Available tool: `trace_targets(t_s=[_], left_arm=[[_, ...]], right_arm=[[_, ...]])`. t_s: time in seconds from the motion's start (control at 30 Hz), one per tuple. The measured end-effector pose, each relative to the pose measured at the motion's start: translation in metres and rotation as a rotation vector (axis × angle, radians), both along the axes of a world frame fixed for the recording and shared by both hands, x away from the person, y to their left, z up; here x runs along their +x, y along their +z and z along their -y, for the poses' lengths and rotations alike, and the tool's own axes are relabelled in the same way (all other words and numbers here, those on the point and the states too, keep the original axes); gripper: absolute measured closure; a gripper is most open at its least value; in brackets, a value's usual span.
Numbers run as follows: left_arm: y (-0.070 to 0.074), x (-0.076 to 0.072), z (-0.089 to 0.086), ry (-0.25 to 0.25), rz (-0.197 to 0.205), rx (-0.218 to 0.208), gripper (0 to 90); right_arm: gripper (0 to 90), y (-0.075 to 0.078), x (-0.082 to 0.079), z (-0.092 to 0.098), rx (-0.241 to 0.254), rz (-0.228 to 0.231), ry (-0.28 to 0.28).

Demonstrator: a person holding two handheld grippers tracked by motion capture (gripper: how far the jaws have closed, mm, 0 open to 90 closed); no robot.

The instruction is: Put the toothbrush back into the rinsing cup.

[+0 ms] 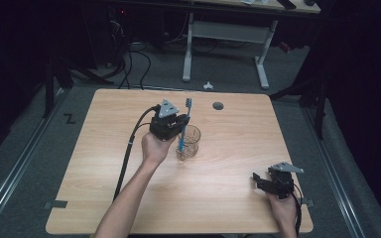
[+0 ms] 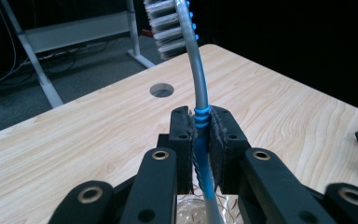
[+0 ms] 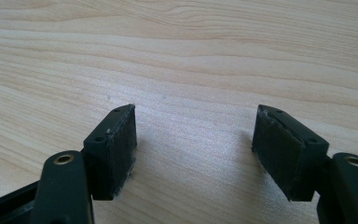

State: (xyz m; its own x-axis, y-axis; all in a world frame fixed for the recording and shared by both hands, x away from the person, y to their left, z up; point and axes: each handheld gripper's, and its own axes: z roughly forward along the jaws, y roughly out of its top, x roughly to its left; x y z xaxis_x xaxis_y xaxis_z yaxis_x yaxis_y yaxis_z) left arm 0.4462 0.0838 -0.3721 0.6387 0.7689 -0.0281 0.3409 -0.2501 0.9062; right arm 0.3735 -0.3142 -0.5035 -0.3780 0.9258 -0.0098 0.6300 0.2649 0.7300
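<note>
**Toothbrush upright over glass cup**

Toothbrush: blue and grey handle w/ ribbed blue grip bands, white bristles, blue dots on back of head. Stands nearly upright, head up, neck bowing slightly. Lower end sits inside the cup; head rises well above rim. Mid-handle is pinched between two black pads in the left gripper view.

Cup: clear glass, ridged wall, open top, upright on the light wood table, approx centre, a bit toward the far edge. Seen from above, its rim shows below the brush handle.
</note>
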Motion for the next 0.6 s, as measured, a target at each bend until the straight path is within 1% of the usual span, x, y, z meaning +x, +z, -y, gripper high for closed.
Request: trace_targets(t_s=[0.23, 0.6], left_arm=[[0.0006, -0.0024, -0.0002, -0.006, -0.012, 0.015, 80.3], [0.0024, -0.0055, -0.0007, -0.020, -0.024, 0.026, 80.3]], right_arm=[[30.9, 0.0000, -0.0001, -0.0002, 0.000, -0.001, -0.001], [30.9, 0.0000, 0.0000, 0.0000, 0.000, 0.000, 0.000]])
